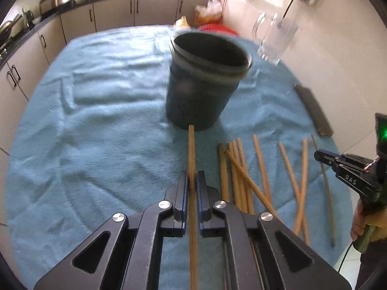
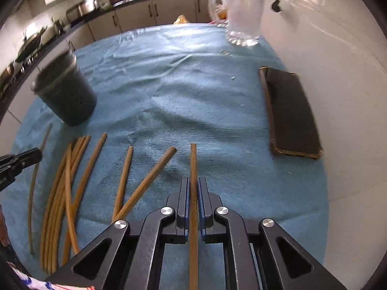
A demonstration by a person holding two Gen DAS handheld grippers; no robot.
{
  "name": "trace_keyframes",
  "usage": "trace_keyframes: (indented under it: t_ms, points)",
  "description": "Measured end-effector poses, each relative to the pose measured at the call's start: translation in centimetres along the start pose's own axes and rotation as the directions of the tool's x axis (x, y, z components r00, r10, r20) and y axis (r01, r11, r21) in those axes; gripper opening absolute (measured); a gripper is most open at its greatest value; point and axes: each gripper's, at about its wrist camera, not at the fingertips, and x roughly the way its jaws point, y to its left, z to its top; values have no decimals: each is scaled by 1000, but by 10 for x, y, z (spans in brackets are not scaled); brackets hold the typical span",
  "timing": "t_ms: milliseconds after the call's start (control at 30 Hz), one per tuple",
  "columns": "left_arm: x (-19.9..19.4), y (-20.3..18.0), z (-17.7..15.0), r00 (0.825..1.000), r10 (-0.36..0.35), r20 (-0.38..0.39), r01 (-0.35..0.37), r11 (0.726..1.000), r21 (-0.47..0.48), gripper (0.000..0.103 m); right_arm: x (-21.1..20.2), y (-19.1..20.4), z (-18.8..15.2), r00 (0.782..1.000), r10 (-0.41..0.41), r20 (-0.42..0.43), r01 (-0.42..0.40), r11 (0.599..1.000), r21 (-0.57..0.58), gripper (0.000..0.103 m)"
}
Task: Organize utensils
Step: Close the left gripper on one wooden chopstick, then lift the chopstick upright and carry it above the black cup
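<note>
Where blue cloth (image 2: 193, 91) covers the table, cabinets (image 1: 113, 14) behind, both tongs gripping chopsticks.

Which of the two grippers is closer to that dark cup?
Left. The left gripper sits just before the dark cup, its chopstick pointing at it. The right gripper is farther off, beyond the loose chopsticks.

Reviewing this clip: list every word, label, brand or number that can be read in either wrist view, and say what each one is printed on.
"DAS" — pale letters on the black finger of the right gripper, seen in the left wrist view.
Nothing else is readable: the dark green plastic utensil holder, clear glass mug and flat black case show no legible text.
</note>
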Motion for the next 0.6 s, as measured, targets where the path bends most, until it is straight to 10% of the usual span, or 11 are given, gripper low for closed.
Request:
trace_keyframes:
  t_ms: [600]
  points:
    - [-163,-31,-67,925,-39,377,-6,993,119,6,-158,25,-51,916,62,396,-61,998,-14,7]
